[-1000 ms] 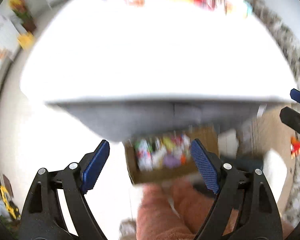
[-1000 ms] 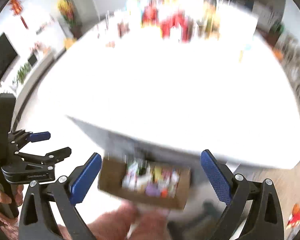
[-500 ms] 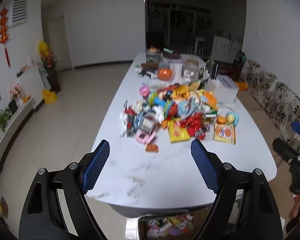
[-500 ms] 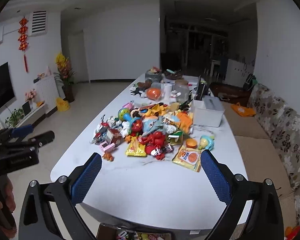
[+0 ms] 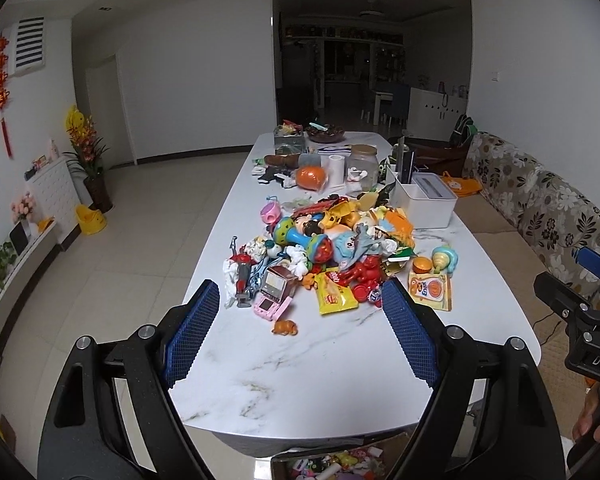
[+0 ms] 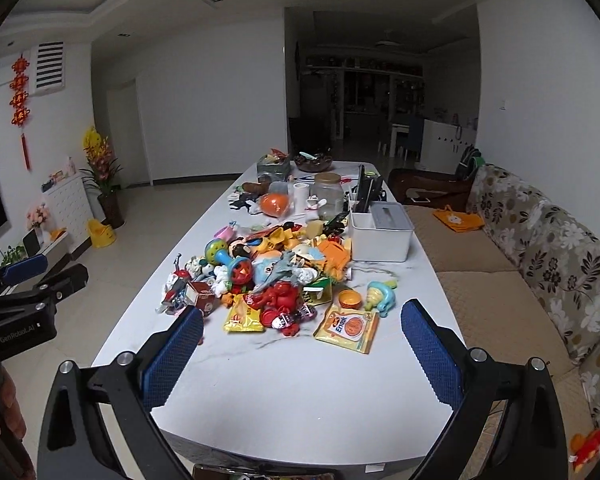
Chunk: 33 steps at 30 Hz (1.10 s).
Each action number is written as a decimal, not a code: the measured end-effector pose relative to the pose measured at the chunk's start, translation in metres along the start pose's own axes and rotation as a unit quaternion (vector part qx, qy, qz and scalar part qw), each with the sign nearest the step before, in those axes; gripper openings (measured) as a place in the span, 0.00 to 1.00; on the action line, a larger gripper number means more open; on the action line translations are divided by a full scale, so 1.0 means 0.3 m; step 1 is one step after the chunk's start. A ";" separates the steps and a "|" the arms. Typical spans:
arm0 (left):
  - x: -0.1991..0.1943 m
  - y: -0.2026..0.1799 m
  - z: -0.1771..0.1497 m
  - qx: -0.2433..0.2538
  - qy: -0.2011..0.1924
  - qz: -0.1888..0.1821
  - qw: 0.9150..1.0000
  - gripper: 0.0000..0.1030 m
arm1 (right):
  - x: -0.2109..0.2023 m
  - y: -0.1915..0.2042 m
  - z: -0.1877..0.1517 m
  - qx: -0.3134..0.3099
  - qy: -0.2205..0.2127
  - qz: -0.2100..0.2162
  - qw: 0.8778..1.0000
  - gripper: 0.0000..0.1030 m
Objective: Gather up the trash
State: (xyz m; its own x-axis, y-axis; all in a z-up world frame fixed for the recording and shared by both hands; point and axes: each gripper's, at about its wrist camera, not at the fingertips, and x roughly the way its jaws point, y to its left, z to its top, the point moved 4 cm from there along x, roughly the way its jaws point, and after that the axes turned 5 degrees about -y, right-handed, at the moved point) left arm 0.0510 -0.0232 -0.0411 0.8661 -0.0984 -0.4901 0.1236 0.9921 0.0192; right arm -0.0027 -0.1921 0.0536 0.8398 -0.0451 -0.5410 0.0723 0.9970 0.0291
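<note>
A heap of toys, wrappers and tissue scraps (image 5: 324, 256) lies in the middle of the long white marble table (image 5: 312, 376); it also shows in the right wrist view (image 6: 276, 276). A yellow snack packet (image 5: 334, 300) and an orange Enaak packet (image 6: 348, 328) lie at the heap's near edge. My left gripper (image 5: 300, 332) is open and empty above the table's near end. My right gripper (image 6: 300, 350) is open and empty, held level beside it. A cardboard box (image 5: 332, 462) with mixed items sits under the near table edge.
A white storage box (image 5: 424, 200), a glass jar (image 5: 362, 166) and bowls stand further back on the table. A floral sofa (image 6: 548, 264) runs along the right. Tiled floor (image 5: 120, 240) lies to the left, with a radiator cover and plants by the wall.
Both grippers have swung up from looking down at the box under the table edge. They now face level along the table; the view has risen slightly more in the last half second.
</note>
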 end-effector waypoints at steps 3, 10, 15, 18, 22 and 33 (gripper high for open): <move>-0.001 -0.008 0.003 0.000 -0.001 -0.001 1.000 0.79 | -0.006 -0.008 0.003 0.000 0.000 -0.004 1.000 0.95; 0.004 -0.027 0.002 0.005 0.002 -0.008 1.000 0.79 | -0.009 -0.018 0.003 0.000 -0.001 -0.009 1.000 0.95; 0.009 -0.040 0.004 0.009 0.006 -0.011 1.000 0.79 | -0.005 -0.022 0.007 -0.002 0.001 -0.009 1.000 0.95; 0.012 -0.043 0.005 0.010 0.008 -0.011 1.000 0.79 | -0.001 -0.024 0.006 -0.002 0.004 -0.008 1.000 0.95; 0.012 -0.044 0.006 0.011 0.009 -0.012 1.000 0.79 | 0.005 -0.028 0.005 0.000 0.006 -0.009 1.000 0.95; 0.022 -0.045 0.002 0.011 0.011 -0.015 1.000 0.79 | 0.009 -0.028 0.005 -0.002 0.008 -0.013 1.000 0.95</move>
State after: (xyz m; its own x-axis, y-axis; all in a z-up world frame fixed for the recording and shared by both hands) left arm 0.0554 -0.0373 -0.0441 0.8510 -0.1258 -0.5099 0.1596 0.9869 0.0230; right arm -0.0001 -0.2007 0.0533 0.8291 -0.0710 -0.5546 0.0921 0.9957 0.0102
